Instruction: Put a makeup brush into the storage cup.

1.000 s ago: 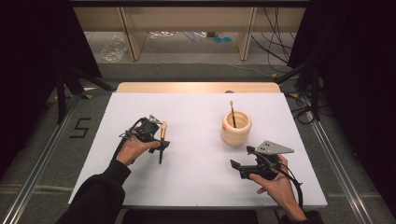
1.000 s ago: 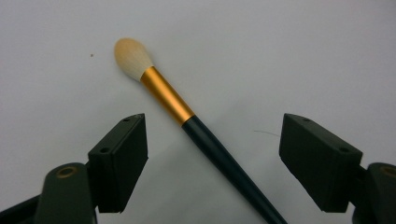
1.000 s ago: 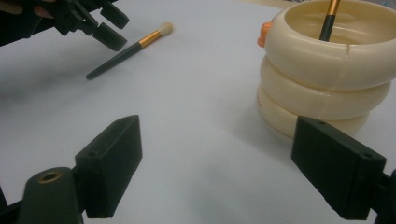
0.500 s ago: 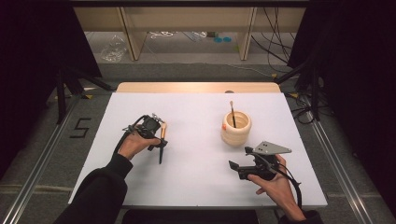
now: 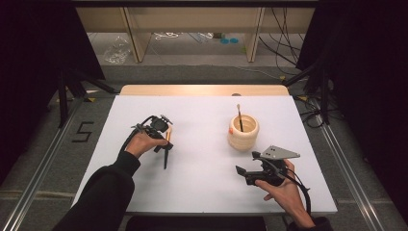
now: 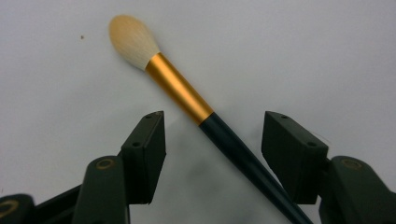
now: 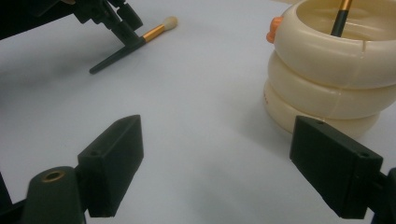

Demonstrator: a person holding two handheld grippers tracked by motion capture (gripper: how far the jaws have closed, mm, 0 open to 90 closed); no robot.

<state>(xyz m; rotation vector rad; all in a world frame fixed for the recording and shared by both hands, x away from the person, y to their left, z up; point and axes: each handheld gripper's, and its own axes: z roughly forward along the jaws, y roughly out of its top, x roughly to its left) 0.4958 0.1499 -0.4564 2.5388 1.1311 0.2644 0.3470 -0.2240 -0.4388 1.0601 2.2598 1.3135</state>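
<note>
A makeup brush (image 6: 180, 88) with a cream tip, gold ferrule and dark handle lies flat on the white table (image 5: 202, 192). My left gripper (image 6: 212, 121) is open right over it, one jaw on each side of the handle and neither touching. From above, the left gripper (image 5: 162, 138) is at the table's left middle, over the brush (image 5: 166, 153). My right gripper (image 5: 244, 171) is open near the front right and holds nothing. A cream ringed holder (image 5: 243, 134) stands behind it with a second brush (image 5: 238, 117) upright inside. The holder (image 7: 327, 74) rises just beyond the right jaw.
The wooden strip of the table's far edge (image 5: 202, 90) lies behind the white surface. Metal rails (image 5: 43, 163) run along the floor on both sides. Black stands and cables (image 5: 312, 86) crowd the far right.
The right gripper has drifted slightly to the left. The left gripper has shifted a little over the brush, which stays flat on the table.
</note>
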